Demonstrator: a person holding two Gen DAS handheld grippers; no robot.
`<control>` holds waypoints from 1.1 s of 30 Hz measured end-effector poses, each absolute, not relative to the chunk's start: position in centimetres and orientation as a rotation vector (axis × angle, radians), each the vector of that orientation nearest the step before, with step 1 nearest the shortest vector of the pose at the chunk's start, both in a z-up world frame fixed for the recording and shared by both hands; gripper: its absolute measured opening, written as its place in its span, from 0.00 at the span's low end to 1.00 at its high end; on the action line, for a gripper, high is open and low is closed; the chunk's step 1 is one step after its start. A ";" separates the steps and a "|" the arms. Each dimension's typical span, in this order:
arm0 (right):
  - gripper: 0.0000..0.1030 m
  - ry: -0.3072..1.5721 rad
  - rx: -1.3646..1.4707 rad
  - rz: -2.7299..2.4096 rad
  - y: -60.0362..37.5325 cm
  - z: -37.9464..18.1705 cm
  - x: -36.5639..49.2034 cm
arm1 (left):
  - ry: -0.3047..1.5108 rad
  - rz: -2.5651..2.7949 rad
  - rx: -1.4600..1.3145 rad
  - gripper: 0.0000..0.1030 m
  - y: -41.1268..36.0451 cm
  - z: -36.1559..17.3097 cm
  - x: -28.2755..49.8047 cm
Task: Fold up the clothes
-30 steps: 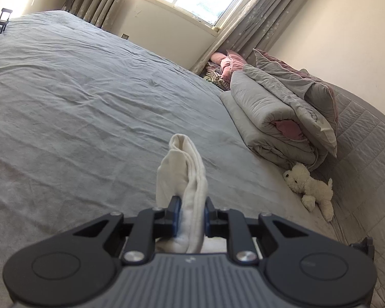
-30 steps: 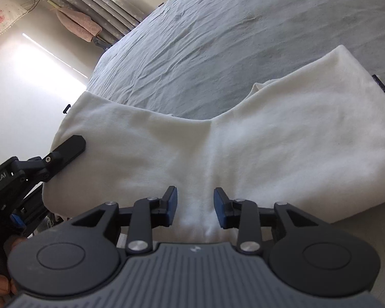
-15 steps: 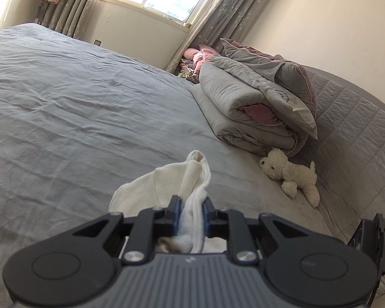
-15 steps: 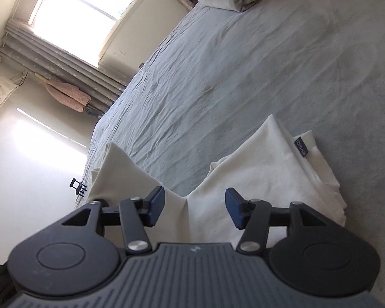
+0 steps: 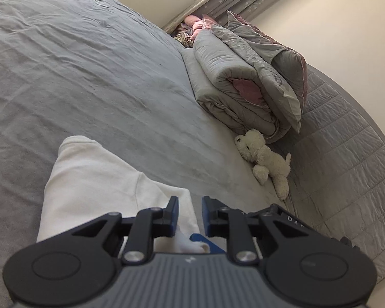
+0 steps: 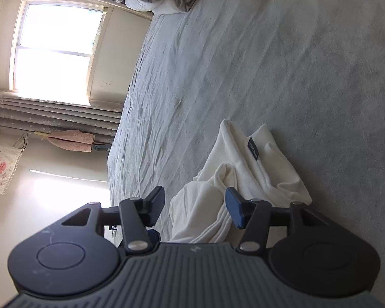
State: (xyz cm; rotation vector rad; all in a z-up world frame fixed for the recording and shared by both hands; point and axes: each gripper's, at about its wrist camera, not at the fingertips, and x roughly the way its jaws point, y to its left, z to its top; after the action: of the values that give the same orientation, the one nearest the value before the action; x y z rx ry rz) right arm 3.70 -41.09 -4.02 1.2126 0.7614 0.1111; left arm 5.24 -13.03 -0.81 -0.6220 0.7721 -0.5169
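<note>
A white garment lies folded in a bundle on the grey bed sheet. My left gripper is open just above the garment's near right corner, with nothing between its blue pads. In the right wrist view the same garment lies bunched, with a small dark label on top. My right gripper is open wide over its near edge, and a fold of the cloth rises between the fingers without being pinched.
A rolled grey and pink duvet and a pillow lie against the quilted headboard. A white plush bear lies beside them. A window and grey curtains are at the far side.
My left gripper has opened and let go of the garment, which now lies on the bed. My right gripper has opened wider and swung round over the bundle.
</note>
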 end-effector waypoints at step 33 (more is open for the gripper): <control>0.17 0.703 0.739 0.307 -38.0 0.2 5.6 | 0.634 -0.625 -0.382 0.17 -12.4 -3.0 2.4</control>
State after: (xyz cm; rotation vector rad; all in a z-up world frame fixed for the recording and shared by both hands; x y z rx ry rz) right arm 5.58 -37.99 0.23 0.7391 0.7025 0.3071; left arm 2.43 -12.39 -3.03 -0.3817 0.6342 -0.6247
